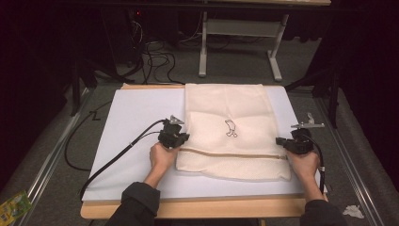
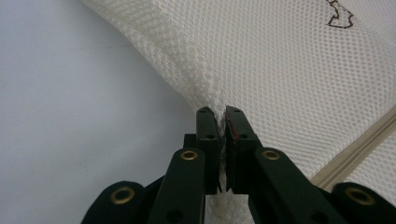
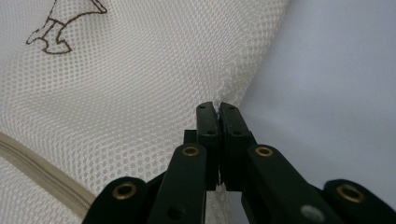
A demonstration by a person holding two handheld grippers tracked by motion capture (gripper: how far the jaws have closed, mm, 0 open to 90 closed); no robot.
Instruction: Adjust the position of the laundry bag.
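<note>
A cream mesh laundry bag lies flat on the white table top, its zipper running across near the front and a small dark emblem at its middle. My left gripper is shut on the bag's left edge just above the zipper; in the left gripper view the mesh is pinched between the jaws of that gripper. My right gripper is shut on the bag's right edge at the same height, and the right gripper view shows mesh clamped in the right gripper.
The white sheet rests on a wooden table with its front edge near the person. Black cables trail off to the left. A grey frame stands on the floor beyond the table. A green packet lies on the floor at the left.
</note>
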